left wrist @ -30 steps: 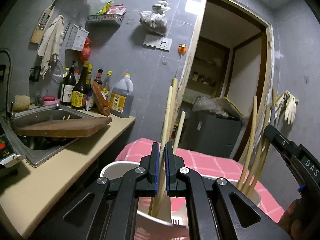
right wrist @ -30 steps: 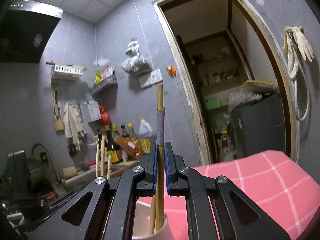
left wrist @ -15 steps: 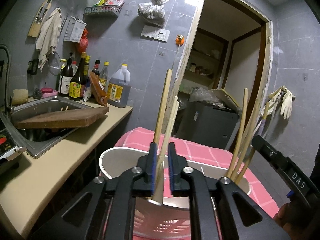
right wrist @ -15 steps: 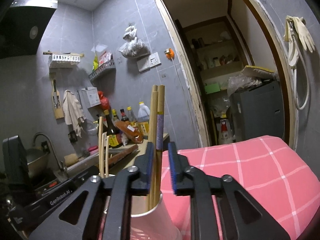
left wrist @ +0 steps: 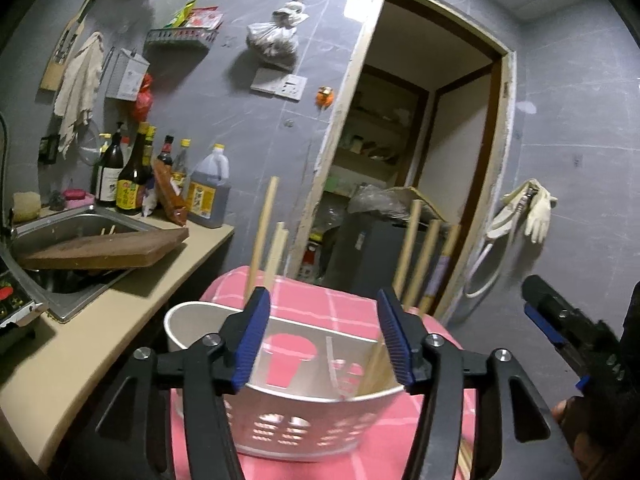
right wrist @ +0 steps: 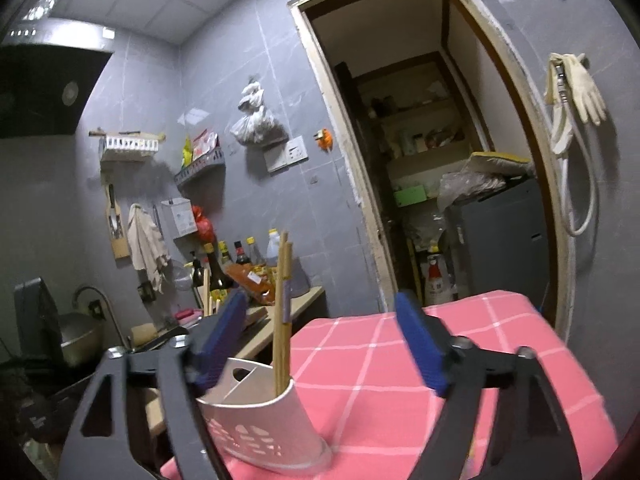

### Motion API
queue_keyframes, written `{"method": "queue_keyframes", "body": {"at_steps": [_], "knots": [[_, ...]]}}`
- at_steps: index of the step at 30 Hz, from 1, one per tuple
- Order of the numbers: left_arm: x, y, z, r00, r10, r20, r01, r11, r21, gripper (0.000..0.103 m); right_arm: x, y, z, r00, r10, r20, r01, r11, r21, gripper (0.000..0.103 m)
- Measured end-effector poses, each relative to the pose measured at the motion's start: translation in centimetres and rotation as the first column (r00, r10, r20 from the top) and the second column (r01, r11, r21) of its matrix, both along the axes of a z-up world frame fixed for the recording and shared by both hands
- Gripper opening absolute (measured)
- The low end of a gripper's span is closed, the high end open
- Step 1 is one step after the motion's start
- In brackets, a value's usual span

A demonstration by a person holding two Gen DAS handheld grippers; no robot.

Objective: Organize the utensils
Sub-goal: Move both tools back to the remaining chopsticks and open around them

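Observation:
A white slotted utensil holder (left wrist: 312, 404) stands on a pink checked cloth (right wrist: 400, 400). Wooden chopsticks (left wrist: 264, 236) rise from its left compartment, and several more chopsticks (left wrist: 420, 256) lean in its right one. My left gripper (left wrist: 322, 296) hangs just before the holder, its jaws opening, with nothing pressed between the pads. In the right wrist view the holder (right wrist: 256, 420) shows end-on with chopsticks (right wrist: 282, 312) upright in it. My right gripper (right wrist: 320, 304) is also opening wide, and the chopsticks stand free behind its left finger. The right gripper (left wrist: 560, 328) shows at the left view's right edge.
A beige counter (left wrist: 80, 352) runs along the left, with a steel sink (left wrist: 72, 224) bridged by a wooden cutting board (left wrist: 108, 250). Bottles (left wrist: 132, 176) line the grey wall. An open doorway (left wrist: 420, 160) lies behind. Rubber gloves (left wrist: 536, 208) hang on the right.
Both grippers were shut on chopsticks a second ago. They have opened, let them go and drawn back a little. The chopsticks now stand loose in the holder.

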State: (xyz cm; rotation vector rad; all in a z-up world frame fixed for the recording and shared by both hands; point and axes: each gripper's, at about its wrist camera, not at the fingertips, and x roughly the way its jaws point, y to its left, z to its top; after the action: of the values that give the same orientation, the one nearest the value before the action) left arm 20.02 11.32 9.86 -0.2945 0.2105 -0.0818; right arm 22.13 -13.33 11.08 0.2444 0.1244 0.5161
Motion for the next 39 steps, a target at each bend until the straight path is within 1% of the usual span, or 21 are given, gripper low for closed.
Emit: {"method": "queue_keyframes", "body": {"at_steps": [2, 4, 5, 6, 7, 10, 13, 14, 15, 19, 22, 26, 29, 32, 33, 35, 38, 39], "knots": [[-0.5, -0.8, 0.4, 1.000, -0.001, 0.002, 0.001, 1.000, 0.009, 0.061, -0.9, -1.2, 0.7, 1.000, -0.021, 0.004, 0.021, 1.000, -0.010, 0.084], [-0.9, -1.8, 0.7, 1.000, -0.011, 0.001, 0.011, 1.000, 0.023, 0.065, -1.5, -2.2, 1.2, 0.999, -0.038, 0.006, 0.038, 0.999, -0.021, 0.093], [-1.1, -2.3, 0.9, 1.000, -0.018, 0.001, 0.018, 0.999, 0.030, 0.069, -2.0, -2.9, 1.5, 0.999, -0.049, 0.005, 0.049, 0.998, -0.029, 0.096], [-1.4, -2.7, 0.9, 1.000, -0.025, 0.003, 0.025, 0.999, 0.033, 0.073, -2.3, -3.2, 1.6, 0.998, -0.056, 0.006, 0.056, 0.998, -0.035, 0.102], [-1.6, -3.2, 1.0, 0.999, -0.034, 0.005, 0.034, 0.999, 0.036, 0.074, -2.7, -3.8, 1.9, 0.998, -0.066, 0.006, 0.066, 0.997, -0.046, 0.103], [-2.1, -4.4, 1.2, 0.998, -0.062, 0.005, 0.062, 0.997, 0.046, 0.076, -3.6, -5.0, 2.1, 0.996, -0.088, -0.002, 0.087, 0.992, -0.090, 0.103], [-2.6, -5.7, 1.1, 0.996, -0.093, 0.003, 0.093, 0.994, 0.059, 0.082, -4.3, -6.1, 1.8, 0.994, -0.106, -0.022, 0.102, 0.985, -0.139, 0.103], [-2.8, -6.1, 1.1, 0.995, -0.104, 0.001, 0.104, 0.992, 0.064, 0.088, -4.6, -6.4, 1.7, 0.993, -0.114, -0.030, 0.108, 0.982, -0.158, 0.103], [-2.9, -6.6, 1.0, 0.993, -0.114, 0.000, 0.114, 0.991, 0.068, 0.091, -4.8, -6.7, 1.6, 0.992, -0.118, -0.037, 0.110, 0.979, -0.170, 0.103], [-3.1, -8.1, 0.3, 0.988, -0.152, -0.022, 0.154, 0.985, 0.082, 0.091, -5.5, -8.1, 0.6, 0.988, -0.124, -0.092, 0.103, 0.972, -0.213, 0.103], [-2.9, -9.6, -0.8, 0.981, -0.182, -0.062, 0.187, 0.978, 0.092, 0.091, -5.5, -8.9, -0.5, 0.981, -0.135, -0.137, 0.098, 0.964, -0.247, 0.103], [-2.4, -11.3, -2.6, 0.970, -0.209, -0.127, 0.222, 0.970, 0.101, 0.091, -4.9, -9.1, -3.0, 0.963, -0.160, -0.216, 0.088, 0.947, -0.308, 0.103], [-2.0, -12.3, -4.0, 0.959, -0.219, -0.178, 0.243, 0.962, 0.122, 0.091, -4.2, -9.1, -4.8, 0.947, -0.175, -0.268, 0.074, 0.935, -0.347, 0.103], [-1.7, -12.9, -5.1, 0.946, -0.231, -0.228, 0.264, 0.956, 0.126, 0.091, -3.2, -8.7, -6.8, 0.929, -0.181, -0.323, 0.040, 0.916, -0.398, 0.103], [-1.5, -13.0, -5.5, 0.940, -0.236, -0.246, 0.272, 0.955, 0.123, 0.091, -3.0, -8.7, -7.3, 0.924, -0.179, -0.338, 0.027, 0.913, -0.408, 0.102], [-1.3, -13.3, -6.2, 0.929, -0.243, -0.278, 0.286, 0.950, 0.124, 0.091, -2.7, -8.4, -8.3, 0.915, -0.167, -0.369, -0.004, 0.907, -0.420, 0.096], [-0.6, -13.8, -7.1, 0.906, -0.259, -0.334, 0.315, 0.941, 0.125, 0.091, -2.2, -7.9, -9.5, 0.897, -0.161, -0.412, -0.043, 0.896, -0.442, 0.087], [-0.4, -14.0, -7.5, 0.898, -0.262, -0.353, 0.324, 0.937, 0.128, 0.091, -2.0, -7.8, -10.0, 0.890, -0.162, -0.427, -0.054, 0.891, -0.451, 0.083]]}}
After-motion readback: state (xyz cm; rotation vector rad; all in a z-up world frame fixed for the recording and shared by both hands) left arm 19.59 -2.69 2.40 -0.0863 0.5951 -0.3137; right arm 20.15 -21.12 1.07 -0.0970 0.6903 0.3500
